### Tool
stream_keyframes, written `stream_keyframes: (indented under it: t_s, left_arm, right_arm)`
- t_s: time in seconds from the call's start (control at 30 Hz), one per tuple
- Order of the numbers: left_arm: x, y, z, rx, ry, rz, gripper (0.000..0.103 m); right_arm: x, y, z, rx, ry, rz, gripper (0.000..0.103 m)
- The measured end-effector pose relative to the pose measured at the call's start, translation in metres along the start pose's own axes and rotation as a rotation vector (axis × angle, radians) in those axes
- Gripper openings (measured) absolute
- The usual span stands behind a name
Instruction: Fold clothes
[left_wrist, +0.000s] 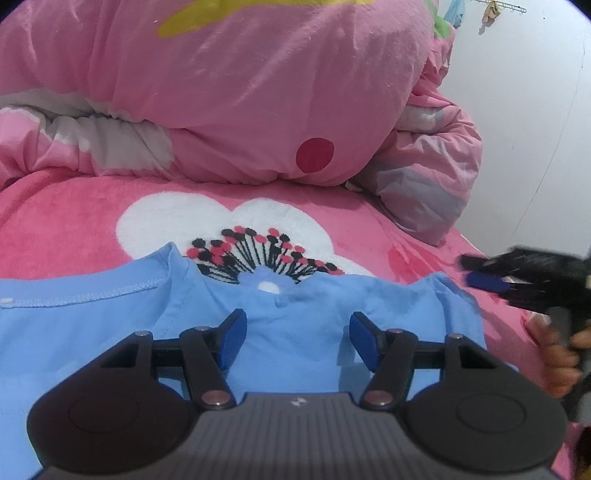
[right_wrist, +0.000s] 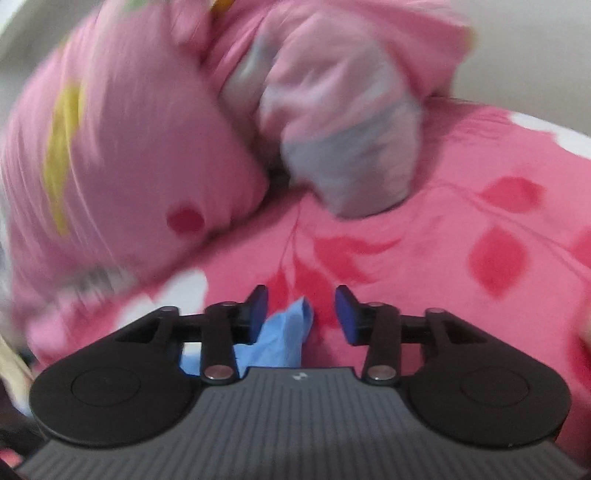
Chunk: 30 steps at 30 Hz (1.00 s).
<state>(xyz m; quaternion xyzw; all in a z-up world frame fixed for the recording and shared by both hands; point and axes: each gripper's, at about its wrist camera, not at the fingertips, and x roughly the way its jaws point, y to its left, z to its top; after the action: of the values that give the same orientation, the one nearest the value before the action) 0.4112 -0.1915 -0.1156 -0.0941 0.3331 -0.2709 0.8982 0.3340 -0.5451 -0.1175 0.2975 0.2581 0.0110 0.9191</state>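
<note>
Left wrist view: light blue shirt (left_wrist: 303, 332) lies spread flat on a pink floral bed blanket (left_wrist: 74, 218), neckline toward the far side, partly covering a white flower print (left_wrist: 221, 221) with black and red stamens. Left hand-held gripper (left_wrist: 294, 339) hovers over the shirt's middle, blue pads spread wide apart, nothing between them; contact with the fabric can't be told. Stitched hem of the shirt runs across at left. Behind the shirt, a bunched pink quilt (left_wrist: 240, 92) with a yellow patch and a red dot, piled on the bed. White wall (left_wrist: 524, 129) at right. At the right edge, the right hand-held gripper (left_wrist: 517, 280) shows blurred, black with a blue pad, just beyond the shirt's right sleeve edge, held by a hand (left_wrist: 557, 354) low at the edge.

Right wrist view: heavy motion blur. Right hand-held gripper (right_wrist: 301, 314) has its blue pads apart, gap clearly open. A bunched corner of the light blue shirt (right_wrist: 284, 339) sits just beside the left pad, more to the left side of the gap; not pinched, and whether it touches the pad can't be told. Pink floral bed blanket (right_wrist: 443, 258) with red leaf shapes lies underneath. Pink quilt (right_wrist: 129, 129) piled up behind, grey-white folds to its right.
</note>
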Motion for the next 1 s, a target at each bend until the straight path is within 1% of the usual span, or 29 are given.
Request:
stream_keyframes:
  t_s: [0.07, 0.1, 0.13, 0.2, 0.27, 0.33, 0.4, 0.43, 0.47, 0.5, 0.53, 0.57, 0.63, 0.73, 0.87, 0.93, 1.0]
  left_arm:
    - [-0.001, 0.0, 0.0, -0.003, -0.003, -0.002, 0.063]
    - [-0.001, 0.0, 0.0, -0.003, -0.005, -0.003, 0.063]
    - [-0.002, 0.0, 0.001, -0.002, -0.008, -0.003, 0.063]
    - [-0.004, -0.003, 0.002, 0.007, -0.015, -0.003, 0.063]
    - [-0.008, -0.01, 0.005, 0.036, -0.026, -0.001, 0.063]
    - [-0.009, -0.024, 0.008, 0.072, -0.026, 0.001, 0.063]
    - [-0.008, -0.042, 0.01, 0.123, -0.017, 0.003, 0.064]
    - [-0.006, -0.051, 0.01, 0.146, -0.007, 0.007, 0.065]
    - [-0.001, -0.059, 0.009, 0.166, 0.012, 0.013, 0.066]
    - [0.005, -0.064, 0.008, 0.175, 0.032, 0.026, 0.066]
    - [0.011, -0.067, 0.005, 0.178, 0.048, 0.043, 0.066]
    - [0.017, -0.069, 0.003, 0.18, 0.065, 0.061, 0.066]
    - [0.024, -0.068, 0.0, 0.178, 0.085, 0.086, 0.065]
    - [0.023, -0.062, -0.001, 0.158, 0.075, 0.071, 0.065]
    - [0.024, -0.062, -0.003, 0.165, 0.073, 0.076, 0.065]
    - [0.025, -0.065, -0.004, 0.179, 0.073, 0.086, 0.065]
    - [0.024, -0.066, -0.003, 0.183, 0.072, 0.087, 0.065]
  right_arm:
    - [-0.027, 0.001, -0.001, 0.048, 0.04, 0.014, 0.041]
    - [-0.037, 0.005, -0.007, 0.036, 0.074, 0.018, 0.041]
    - [-0.047, 0.009, -0.013, 0.022, 0.108, 0.022, 0.041]
    - [-0.057, 0.021, -0.029, -0.041, 0.177, -0.002, 0.041]
    - [-0.063, 0.03, -0.044, -0.114, 0.2, -0.022, 0.041]
    - [-0.059, 0.032, -0.055, -0.135, 0.213, -0.016, 0.04]
    - [-0.051, 0.029, -0.06, -0.124, 0.224, -0.006, 0.037]
    - [-0.048, 0.027, -0.062, -0.117, 0.229, 0.0, 0.033]
    - [-0.043, 0.026, -0.066, -0.118, 0.242, 0.009, 0.021]
    - [-0.04, 0.026, -0.07, -0.125, 0.253, 0.01, 0.014]
    - [-0.041, 0.027, -0.071, -0.14, 0.248, 0.004, 0.006]
    - [-0.043, 0.028, -0.072, -0.155, 0.242, -0.002, 0.003]
    - [-0.061, 0.025, -0.073, -0.161, 0.198, -0.024, 0.003]
    - [-0.089, 0.016, -0.077, -0.112, 0.167, -0.014, 0.003]
    - [-0.085, 0.01, -0.093, -0.125, 0.198, -0.071, 0.003]
    - [-0.082, 0.008, -0.095, -0.11, 0.193, -0.084, 0.002]
    - [-0.088, 0.012, -0.09, -0.107, 0.172, -0.095, 0.005]
